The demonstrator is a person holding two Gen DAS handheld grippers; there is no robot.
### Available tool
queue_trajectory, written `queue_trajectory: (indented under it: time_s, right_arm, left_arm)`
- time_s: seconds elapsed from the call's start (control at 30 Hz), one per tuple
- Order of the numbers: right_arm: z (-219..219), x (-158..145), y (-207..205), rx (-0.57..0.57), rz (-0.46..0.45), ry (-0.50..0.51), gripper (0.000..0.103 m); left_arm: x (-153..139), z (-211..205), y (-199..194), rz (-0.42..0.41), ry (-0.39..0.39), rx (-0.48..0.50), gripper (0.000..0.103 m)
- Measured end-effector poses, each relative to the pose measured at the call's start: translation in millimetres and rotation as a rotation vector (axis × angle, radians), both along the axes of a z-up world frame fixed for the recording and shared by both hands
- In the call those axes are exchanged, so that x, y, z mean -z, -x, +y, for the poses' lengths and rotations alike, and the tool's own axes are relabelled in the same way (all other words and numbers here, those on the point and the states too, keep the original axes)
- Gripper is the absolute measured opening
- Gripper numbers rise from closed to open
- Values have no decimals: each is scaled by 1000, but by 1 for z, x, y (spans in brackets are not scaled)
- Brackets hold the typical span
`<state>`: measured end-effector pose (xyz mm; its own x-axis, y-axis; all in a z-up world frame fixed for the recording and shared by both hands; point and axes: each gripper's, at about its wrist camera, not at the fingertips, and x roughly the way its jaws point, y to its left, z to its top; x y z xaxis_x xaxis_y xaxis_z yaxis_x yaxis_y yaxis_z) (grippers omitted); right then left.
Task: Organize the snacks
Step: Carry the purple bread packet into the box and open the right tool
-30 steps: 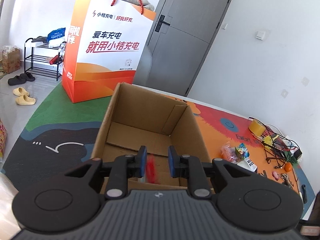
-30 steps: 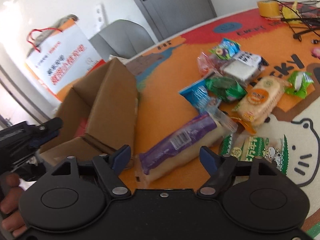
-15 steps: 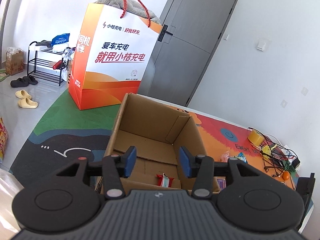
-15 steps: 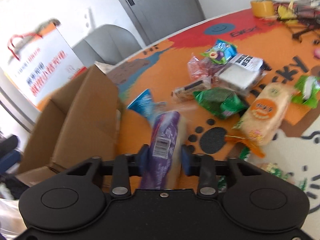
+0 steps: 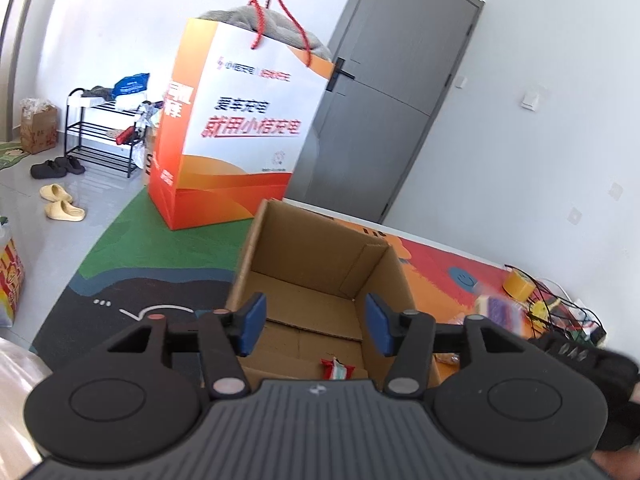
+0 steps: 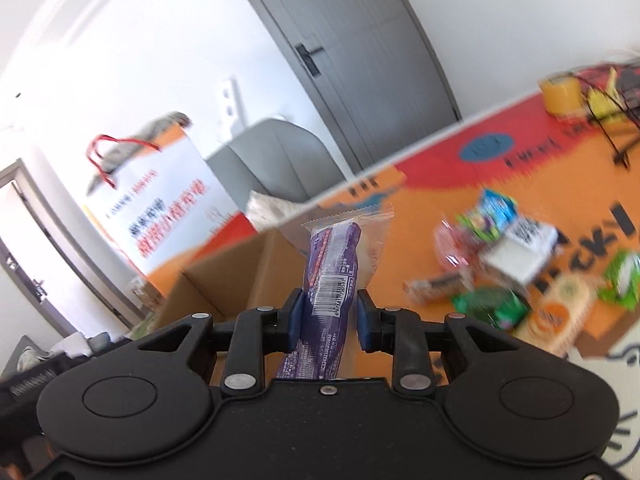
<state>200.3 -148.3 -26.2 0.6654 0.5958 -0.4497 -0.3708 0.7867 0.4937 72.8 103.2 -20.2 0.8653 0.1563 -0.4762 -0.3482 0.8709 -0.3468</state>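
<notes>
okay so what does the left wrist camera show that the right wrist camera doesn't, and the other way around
Only the left wrist view looks into the cardboard box, where a red snack packet lies, below the left gripper, whose jaws have just been opening with nothing between them.

Only the right wrist view shows the right gripper clamped on a purple-wrapped snack, with the loose snack pile on the mat.

Both show the box, the orange and white paper bag and the grey door.
</notes>
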Motion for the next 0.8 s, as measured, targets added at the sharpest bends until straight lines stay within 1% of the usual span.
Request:
queue_trajectory:
  time_s: [0.13,0.2,0.27,0.43,0.63,0.7,0.73,0.77,0.8]
  right_arm:
    - [13,-22,-5,-22,-40,-7,28]
    - [20,-30,-6,-36,-55,-6,28]
    - [27,-35,-6,-53,-65,-8,28]
    - [52,-42,-3,-101,-77,3,28]
    - [85,-38,-2,-154,-58,14,29]
    - [96,-36,-2,-195,-48,1,34]
    - [99,-35,-2,-215,-42,-7,39]
    - [102,-35,0,-230,-37,-12,49]
    - [102,-35,2,-234,-39,-13,54]
  left_arm:
    - [-2,6,2,-4,3,-7,63]
    - [-3,8,3,-6,6,-13,69]
    - [-4,11,4,-8,6,-12,72]
    - [-4,23,7,-9,18,-26,73]
    - [-3,39,11,-11,33,-55,73]
    - [-3,43,12,-10,39,-65,73]
    - [-3,45,12,-9,42,-67,73]
    - [-3,46,12,-8,43,-69,73]
    - [-3,46,12,-6,44,-70,74]
